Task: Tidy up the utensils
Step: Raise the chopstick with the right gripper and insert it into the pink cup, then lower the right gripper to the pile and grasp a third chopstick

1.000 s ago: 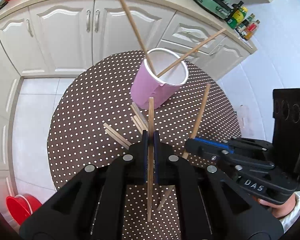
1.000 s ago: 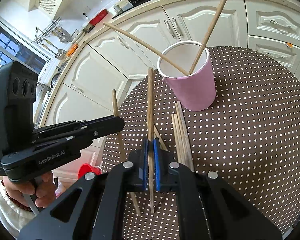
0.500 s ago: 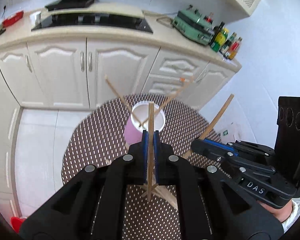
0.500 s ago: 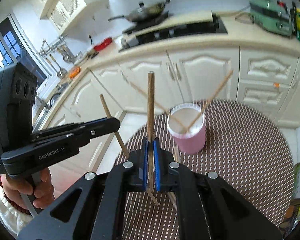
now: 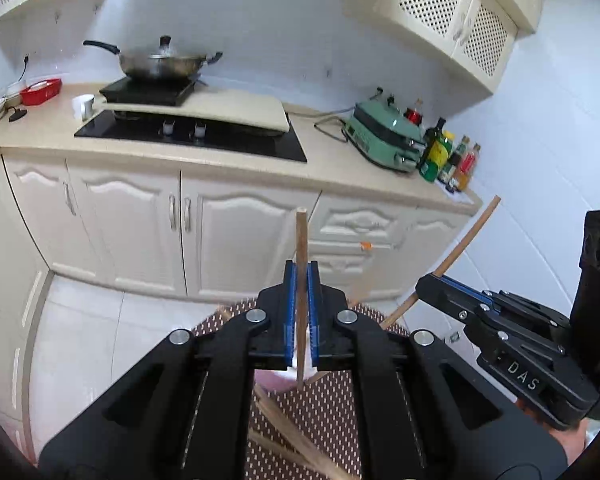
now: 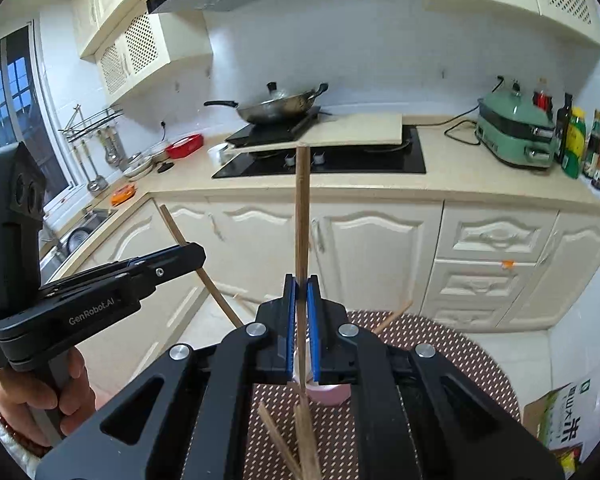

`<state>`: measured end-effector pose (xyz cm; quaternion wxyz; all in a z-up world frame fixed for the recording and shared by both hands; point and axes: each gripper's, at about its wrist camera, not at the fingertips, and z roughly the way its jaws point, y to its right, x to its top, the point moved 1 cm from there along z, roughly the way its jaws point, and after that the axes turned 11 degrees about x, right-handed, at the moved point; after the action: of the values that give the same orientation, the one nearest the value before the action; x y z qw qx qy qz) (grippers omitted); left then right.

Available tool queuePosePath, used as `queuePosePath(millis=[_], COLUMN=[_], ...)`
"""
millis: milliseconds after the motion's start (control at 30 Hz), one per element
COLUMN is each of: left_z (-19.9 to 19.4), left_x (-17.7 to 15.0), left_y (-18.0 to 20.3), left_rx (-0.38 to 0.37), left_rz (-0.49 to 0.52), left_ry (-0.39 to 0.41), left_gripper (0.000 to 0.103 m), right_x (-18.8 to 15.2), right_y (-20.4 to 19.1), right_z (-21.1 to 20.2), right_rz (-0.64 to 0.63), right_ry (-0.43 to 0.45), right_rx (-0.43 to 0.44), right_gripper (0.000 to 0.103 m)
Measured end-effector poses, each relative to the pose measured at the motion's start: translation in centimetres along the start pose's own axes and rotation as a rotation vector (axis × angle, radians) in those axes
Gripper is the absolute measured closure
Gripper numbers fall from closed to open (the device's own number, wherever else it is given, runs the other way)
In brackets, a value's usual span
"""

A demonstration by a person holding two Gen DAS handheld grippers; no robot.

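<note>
Both my grippers pinching one chopstick each, above the cup
Left gripper (image 5: 301, 312) and right gripper (image 6: 301, 320) clamp chopsticks (image 6: 302, 216); loose sticks (image 6: 306, 440) remain beside pink cup (image 6: 326, 394)

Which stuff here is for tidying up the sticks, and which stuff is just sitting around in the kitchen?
For the job:
left gripper, shut on a chopstick
right gripper, shut on another chopstick
pink cup
loose chopsticks on the dotted table

Just sitting around:
wok
green cooker
sauce bottles
red bowl
</note>
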<state>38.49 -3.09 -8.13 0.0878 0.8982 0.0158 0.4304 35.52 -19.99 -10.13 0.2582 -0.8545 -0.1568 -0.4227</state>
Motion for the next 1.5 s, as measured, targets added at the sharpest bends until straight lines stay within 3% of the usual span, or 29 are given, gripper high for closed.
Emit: queuePosePath(millis=[300,600,1033,1500], left_z=[2.8,2.9,6.5,7.5], left_x=[0.3,1.5,-3.0,-5.3], left_y=[0.9,1.4,1.1,0.0], left_rx=[0.018,-0.019,0.023,0.054], left_rz=[0.012,0.012,0.067,0.075], left_ry=[0.012,0.049,-0.086,-0.209], left_gripper=[0.097,0.097,0.097,0.096], right_x=[-0.4,-1.4,-4.0,-6.9], right_y=[2.0,3.0,3.4,4.3], right_z=[2.4,3.5,4.9,6.1], right_rz=[-0.001,0.030,0.056,0.123], right_ry=[-0.018,-0.058,-0.122,-0.190], right_rx=[-0.036,-0.037,-0.042,-0.048], right_gripper=[0.098,0.098,0.098,0.098])
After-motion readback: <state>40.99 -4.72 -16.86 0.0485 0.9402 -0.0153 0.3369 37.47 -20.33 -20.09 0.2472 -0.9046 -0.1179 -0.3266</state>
